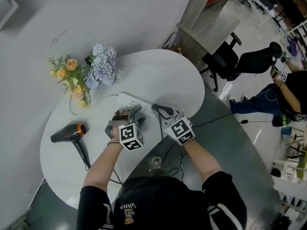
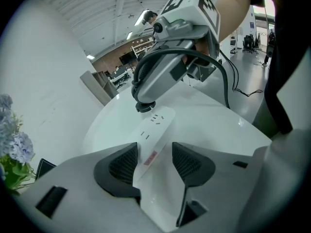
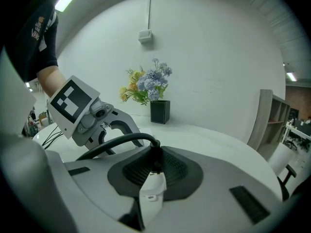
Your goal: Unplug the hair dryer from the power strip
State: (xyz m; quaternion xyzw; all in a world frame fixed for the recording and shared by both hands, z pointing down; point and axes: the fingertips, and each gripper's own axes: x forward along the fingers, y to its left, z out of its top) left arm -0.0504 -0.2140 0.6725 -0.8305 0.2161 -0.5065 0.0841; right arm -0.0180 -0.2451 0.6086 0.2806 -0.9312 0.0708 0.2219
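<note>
A white power strip (image 1: 125,98) lies on the round white table (image 1: 158,75). In the left gripper view the strip (image 2: 156,123) runs between the dark pads (image 2: 121,165) of my left gripper (image 2: 154,157), which is shut on its near end. At the strip's far end stands the black plug (image 2: 145,106), with my right gripper (image 2: 151,93) closed round it. In the right gripper view the plug (image 3: 156,158) sits pinched between that gripper's (image 3: 154,173) pads, its black cord (image 3: 116,142) curving off left. The black and orange hair dryer (image 1: 69,133) rests at the table's left.
A bunch of blue and yellow flowers (image 1: 93,73) in a dark vase stands at the table's back left, by the wall. Cables hang over the near table edge (image 1: 156,162). An office chair (image 1: 230,61) and a seated person (image 1: 283,97) are off to the right.
</note>
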